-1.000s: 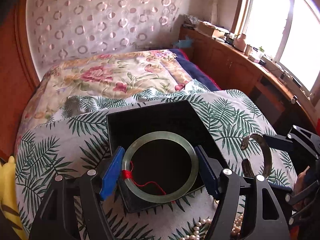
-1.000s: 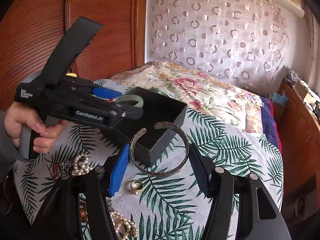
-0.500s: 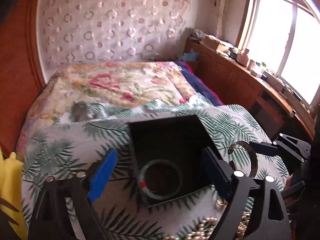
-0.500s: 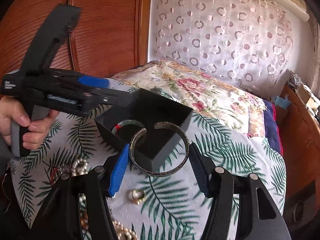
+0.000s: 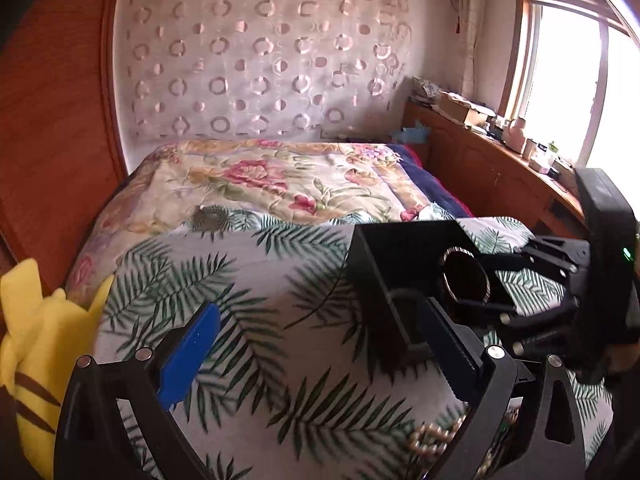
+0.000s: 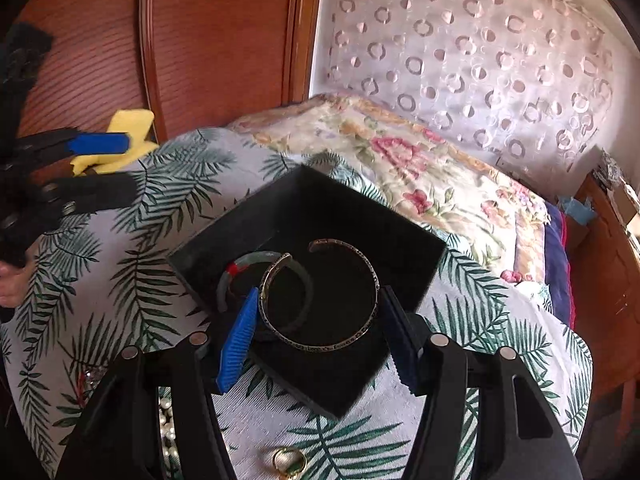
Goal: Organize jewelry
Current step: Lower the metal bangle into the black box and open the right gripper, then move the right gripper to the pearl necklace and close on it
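In the left wrist view, our left gripper (image 5: pixel 316 354) fills the bottom of the frame, its jaws opening wide with nothing between them but the palm-leaf cloth (image 5: pixel 256 288) spread over the bed (image 5: pixel 256 184). The black box (image 5: pixel 404 264) sits right of centre. Over its far side, at the right edge, our right gripper (image 5: pixel 466 292) grasps a metal cuff bracelet (image 5: pixel 448 276) seen almost edge-on. A yellow plush toy (image 5: pixel 28 340) lies at the lower left, and a heap of pearl beads (image 5: pixel 436 436) shows low in the frame, behind the right finger. A window (image 5: pixel 568 92) glows at the upper right.

In the right wrist view, our right gripper (image 6: pixel 320 340) sits at the bottom centre, clenched on the metal cuff bracelet (image 6: pixel 320 344), its blue pads pressing both sides of the band. The cuff hangs over the open black box (image 6: pixel 256 208) in the middle of the frame. Inside the box lies a green bangle (image 6: pixel 252 258) with a red thread tied on it, partly behind the cuff. Our left gripper (image 6: pixel 100 168) is at the left edge, blurred and standing wide, over the palm-leaf cloth (image 6: pixel 132 248). A gold ring (image 6: pixel 290 460) rests on the cloth at the bottom centre, and pearl beads (image 6: pixel 168 428) lie at the lower left between the gripper's arms.
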`<state>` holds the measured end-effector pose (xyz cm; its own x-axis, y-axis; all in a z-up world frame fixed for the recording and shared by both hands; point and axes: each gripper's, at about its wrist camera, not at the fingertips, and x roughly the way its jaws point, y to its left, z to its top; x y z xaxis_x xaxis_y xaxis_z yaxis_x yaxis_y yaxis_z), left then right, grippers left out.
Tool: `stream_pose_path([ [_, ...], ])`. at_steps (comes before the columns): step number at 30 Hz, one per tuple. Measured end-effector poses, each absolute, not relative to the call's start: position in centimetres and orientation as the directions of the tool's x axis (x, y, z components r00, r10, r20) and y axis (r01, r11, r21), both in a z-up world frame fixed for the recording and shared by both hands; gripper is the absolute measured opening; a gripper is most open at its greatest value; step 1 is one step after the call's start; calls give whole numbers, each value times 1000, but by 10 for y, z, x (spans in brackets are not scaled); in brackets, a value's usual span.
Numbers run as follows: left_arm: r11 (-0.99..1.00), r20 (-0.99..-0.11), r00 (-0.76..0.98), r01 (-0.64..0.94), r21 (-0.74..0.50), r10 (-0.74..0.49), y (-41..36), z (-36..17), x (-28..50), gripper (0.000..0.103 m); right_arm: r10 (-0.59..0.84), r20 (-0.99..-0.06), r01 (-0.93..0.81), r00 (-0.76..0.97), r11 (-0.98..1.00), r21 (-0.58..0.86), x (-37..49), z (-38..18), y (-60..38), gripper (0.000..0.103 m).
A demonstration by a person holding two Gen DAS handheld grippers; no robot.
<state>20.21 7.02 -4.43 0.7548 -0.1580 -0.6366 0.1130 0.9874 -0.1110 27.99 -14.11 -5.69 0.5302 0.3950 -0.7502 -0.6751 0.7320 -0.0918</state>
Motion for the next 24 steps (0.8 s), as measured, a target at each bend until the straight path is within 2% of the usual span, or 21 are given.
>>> stream_pose_path([
  [10, 983, -669, 721, 137, -119, -182, 75, -64, 168, 96, 409, -751, -667, 519, 743, -56, 279, -53, -143, 64],
  [18, 969, -697, 677, 214, -121, -237, 46, -79, 132, 96, 471, -677, -648, 565, 762, -10, 209, -36, -191, 64],
  [21, 961, -706, 656, 239, -140, -266, 38, -85, 119, 96, 476, -680, -645, 558, 764, 6, 184, -41, -208, 64],
  [24, 955, -712, 643, 259, -144, -282, 30, -90, 107, 95, 469, -704, -647, 533, 762, 17, 163, -53, -221, 50],
])
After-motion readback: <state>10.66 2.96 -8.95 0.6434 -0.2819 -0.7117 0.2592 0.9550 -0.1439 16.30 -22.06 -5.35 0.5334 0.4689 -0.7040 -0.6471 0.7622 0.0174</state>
